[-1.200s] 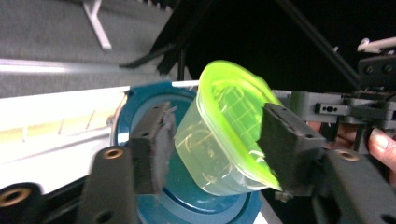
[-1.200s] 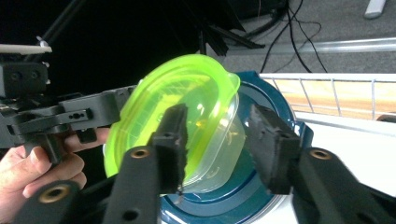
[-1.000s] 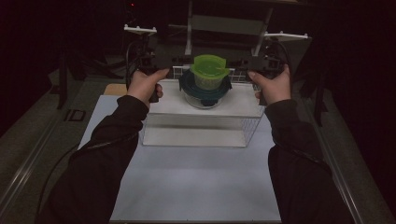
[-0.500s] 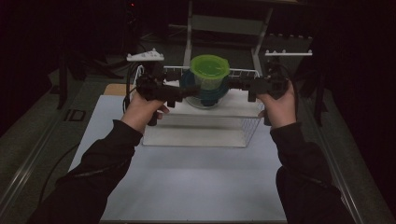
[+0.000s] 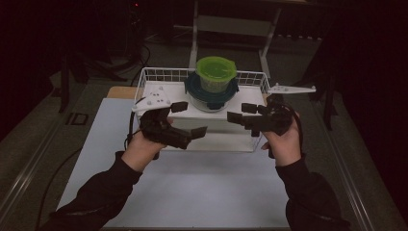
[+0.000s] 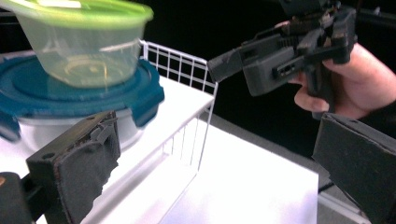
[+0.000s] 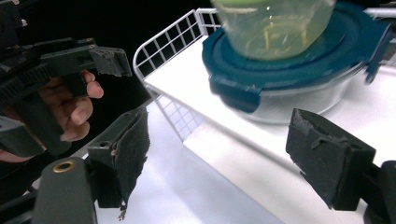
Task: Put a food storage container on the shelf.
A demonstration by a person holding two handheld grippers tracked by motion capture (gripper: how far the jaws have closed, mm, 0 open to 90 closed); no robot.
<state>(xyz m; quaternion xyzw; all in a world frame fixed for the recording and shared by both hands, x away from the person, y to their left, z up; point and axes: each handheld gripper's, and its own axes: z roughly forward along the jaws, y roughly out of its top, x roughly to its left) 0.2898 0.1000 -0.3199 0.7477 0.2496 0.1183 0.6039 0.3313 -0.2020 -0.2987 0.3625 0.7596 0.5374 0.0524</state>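
Observation:
A clear glass bowl with a blue clip lid (image 5: pixel 210 91) stands on a white wire-sided rack (image 5: pixel 159 74). On that lid sits a translucent tub with a green lid (image 5: pixel 215 70). My left gripper (image 5: pixel 188 119) hovers in front of the rack's left half, and its jaws have just been opening with nothing between them. My right gripper (image 5: pixel 241 112) faces it from the right, its jaws also freshly widened around empty air. In the left gripper view the tub (image 6: pixel 79 46) and blue lid (image 6: pixel 70 100) lie beyond my jaws. The right gripper view shows the bowl (image 7: pixel 299 70) just ahead.
The rack stands at the far end of a white mat (image 5: pixel 192 192) on the table. Wire railing (image 6: pixel 180 63) edges the rack's top. Dark floor, cables and a metal stand leg (image 5: pixel 194 29) lie beyond. Each hand's gripper appears in the other's view: (image 6: pixel 280 56), (image 7: pixel 70 60).
Both hands have drawn back from the sides of the stacked containers toward the near edge and sunk lower. Both pairs of jaws stand wider. The stack has stayed on the rack.

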